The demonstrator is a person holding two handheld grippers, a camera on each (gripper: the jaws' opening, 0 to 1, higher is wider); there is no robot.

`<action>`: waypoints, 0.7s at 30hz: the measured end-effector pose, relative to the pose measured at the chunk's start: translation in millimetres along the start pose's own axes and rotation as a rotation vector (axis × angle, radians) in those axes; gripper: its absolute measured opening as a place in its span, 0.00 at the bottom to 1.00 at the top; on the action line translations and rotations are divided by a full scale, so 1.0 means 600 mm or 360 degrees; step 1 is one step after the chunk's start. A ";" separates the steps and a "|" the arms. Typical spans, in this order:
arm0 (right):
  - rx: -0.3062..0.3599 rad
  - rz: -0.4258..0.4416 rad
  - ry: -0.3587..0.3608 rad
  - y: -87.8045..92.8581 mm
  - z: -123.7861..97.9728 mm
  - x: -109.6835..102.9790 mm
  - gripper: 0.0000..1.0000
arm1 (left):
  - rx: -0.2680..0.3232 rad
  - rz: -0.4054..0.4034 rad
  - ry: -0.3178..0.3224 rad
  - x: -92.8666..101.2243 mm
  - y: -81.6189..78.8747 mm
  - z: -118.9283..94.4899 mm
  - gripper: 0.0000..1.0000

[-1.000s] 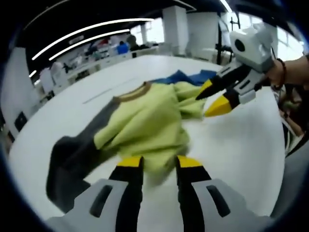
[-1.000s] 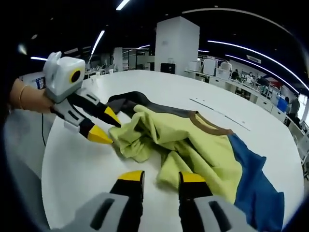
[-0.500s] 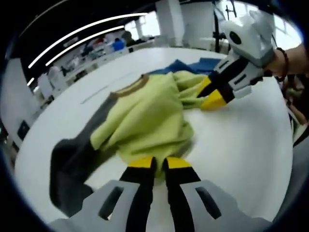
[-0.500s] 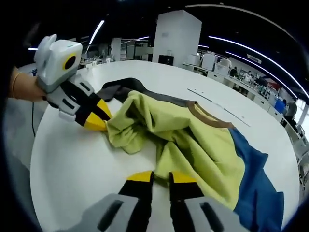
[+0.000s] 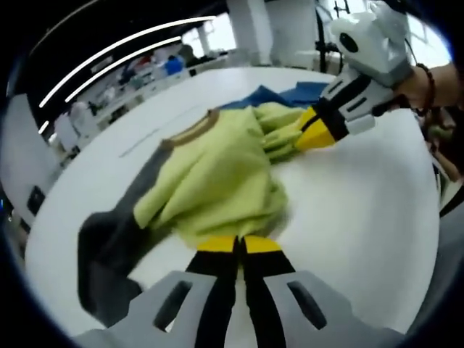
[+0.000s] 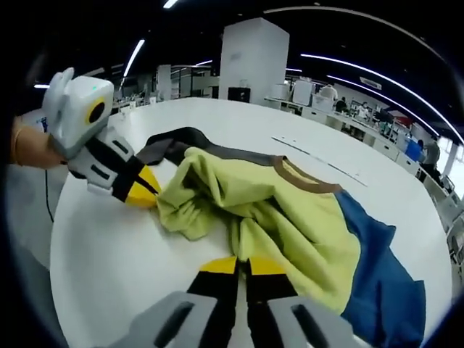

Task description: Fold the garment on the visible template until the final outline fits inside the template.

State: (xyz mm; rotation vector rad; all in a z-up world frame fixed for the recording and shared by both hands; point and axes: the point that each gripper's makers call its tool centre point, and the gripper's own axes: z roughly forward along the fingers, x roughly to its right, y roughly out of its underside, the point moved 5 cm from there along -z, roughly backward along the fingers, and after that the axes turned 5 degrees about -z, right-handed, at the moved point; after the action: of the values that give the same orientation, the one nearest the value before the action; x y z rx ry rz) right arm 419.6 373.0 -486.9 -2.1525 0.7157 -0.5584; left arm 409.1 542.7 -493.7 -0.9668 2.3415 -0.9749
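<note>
Right now I have both claws clamped on the sweater [image 5: 217, 181], which lies rumpled across the middle of the white bench [image 5: 362, 217]. In the left gripper view my left claw [image 5: 239, 245] sits at the bottom centre, jaws pressed together on the near edge of the yellow-green cloth. My right claw [image 5: 313, 132] shows in the upper right of that view, pinched shut on a bunched fold of the same cloth.

In the right gripper view the right claw [image 6: 239, 265] is at the bottom centre, closed on the yellow-green hem, and the left claw [image 6: 145, 190] is at the left, biting a gathered wad of fabric. I judge the two grips are set apart along one edge so that I can lift and spread the body flat before folding.

The grey sleeve [image 5: 109, 239] trails to the lower left of the left gripper view, the blue sleeve [image 6: 377, 268] to the lower right of the right gripper view, and the brown collar [image 6: 301, 177] sits near the middle. I cannot make out a template outline on the bench, so I judge the folding has barely begun.
</note>
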 end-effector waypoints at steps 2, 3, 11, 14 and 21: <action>0.0021 -0.0026 -0.0009 -0.005 -0.013 0.000 0.00 | 0.0011 -0.0014 -0.0004 -0.003 -0.005 -0.014 0.00; 0.0024 -0.0041 -0.0014 -0.007 -0.017 0.001 0.00 | 0.0037 -0.0014 -0.0008 -0.004 -0.010 -0.024 0.00; 0.0108 -0.0142 -0.0083 -0.028 -0.077 0.010 0.00 | 0.0152 -0.0058 -0.0034 -0.030 -0.044 -0.096 0.00; 0.0153 -0.0140 -0.0098 -0.035 -0.101 0.018 0.00 | 0.0165 -0.0035 -0.0046 -0.041 -0.049 -0.118 0.00; 0.0320 0.0065 -0.0037 -0.057 -0.125 0.063 0.00 | 0.0208 -0.0072 -0.0117 -0.081 -0.065 -0.136 0.00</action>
State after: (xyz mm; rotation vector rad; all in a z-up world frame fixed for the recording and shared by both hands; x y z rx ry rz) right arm 413.5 326.1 -409.8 -1.9509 0.6605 -0.5587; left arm 409.7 595.0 -405.1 -0.9907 2.1752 -1.0773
